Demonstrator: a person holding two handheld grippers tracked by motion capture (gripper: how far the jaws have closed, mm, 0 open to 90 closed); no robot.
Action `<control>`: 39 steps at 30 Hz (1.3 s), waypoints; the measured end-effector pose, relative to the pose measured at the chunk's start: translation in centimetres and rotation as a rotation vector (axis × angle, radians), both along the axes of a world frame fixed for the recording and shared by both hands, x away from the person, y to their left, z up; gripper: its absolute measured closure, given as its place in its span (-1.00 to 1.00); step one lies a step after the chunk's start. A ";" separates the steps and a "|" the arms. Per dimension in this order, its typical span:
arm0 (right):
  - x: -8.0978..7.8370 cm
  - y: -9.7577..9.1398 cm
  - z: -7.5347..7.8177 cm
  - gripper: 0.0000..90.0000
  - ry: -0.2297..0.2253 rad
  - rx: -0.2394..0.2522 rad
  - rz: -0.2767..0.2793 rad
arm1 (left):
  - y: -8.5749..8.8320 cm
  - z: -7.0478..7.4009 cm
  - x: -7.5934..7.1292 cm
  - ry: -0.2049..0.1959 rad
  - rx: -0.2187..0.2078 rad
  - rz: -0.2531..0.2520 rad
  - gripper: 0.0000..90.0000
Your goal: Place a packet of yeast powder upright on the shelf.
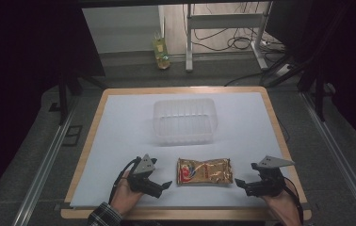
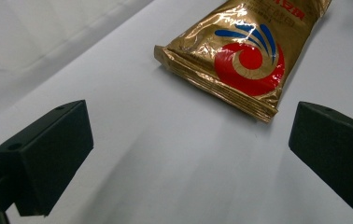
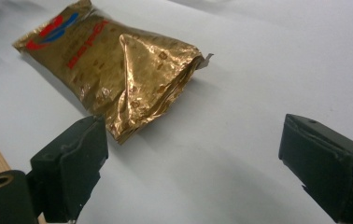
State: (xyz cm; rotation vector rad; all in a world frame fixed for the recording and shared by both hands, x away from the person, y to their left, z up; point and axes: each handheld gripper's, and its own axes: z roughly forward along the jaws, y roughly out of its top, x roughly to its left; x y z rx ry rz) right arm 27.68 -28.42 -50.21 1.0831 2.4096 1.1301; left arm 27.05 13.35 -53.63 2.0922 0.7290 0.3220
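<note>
A gold foil snack bag (image 1: 204, 171) with a red and blue swirl lies flat on the white sheet near the table's front edge. It also shows as the gold bag (image 2: 244, 56) ahead of the left jaws and the crinkled bag (image 3: 114, 70) ahead of the right jaws. My left gripper (image 1: 166, 184) sits just left of the bag, open, with nothing between its jaws (image 2: 188, 154). My right gripper (image 1: 238, 182) rests just right of the bag, open and empty too (image 3: 193, 163). Neither touches the bag.
A clear plastic tub (image 1: 184, 121) stands empty behind the bag at the table's middle. The white sheet (image 1: 119, 127) covers the wooden table (image 1: 87, 141). A bottle (image 1: 161, 51) and metal table legs (image 1: 189, 42) stand on the floor beyond.
</note>
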 end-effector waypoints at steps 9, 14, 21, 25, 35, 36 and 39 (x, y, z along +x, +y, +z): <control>0.1 0.1 -0.3 -0.91 0.002 -0.017 0.008 | -0.6 -0.1 0.1 -0.008 -0.001 -0.030 -0.99; 0.2 0.1 -0.4 -0.94 -0.014 -0.026 0.018 | -0.8 -0.1 0.1 -0.006 -0.003 -0.029 -0.99; 0.2 0.1 -0.4 -0.96 -0.034 -0.039 0.027 | -0.7 0.0 0.3 0.006 -0.008 -0.020 -0.98; 0.2 0.1 -0.4 -0.96 -0.039 -0.040 0.026 | -0.8 0.1 0.2 0.011 -0.008 -0.022 -0.97; 0.2 0.1 -0.5 -0.96 -0.045 -0.042 0.019 | -1.0 0.6 0.3 0.020 -0.042 -0.026 -0.96; 0.2 0.1 -0.5 -0.96 -0.045 -0.043 0.018 | -1.0 0.7 0.3 0.019 -0.041 -0.022 -0.94; 0.2 0.1 -0.5 -0.96 -0.047 -0.042 0.019 | -1.3 0.8 0.3 0.016 -0.030 -0.026 -0.89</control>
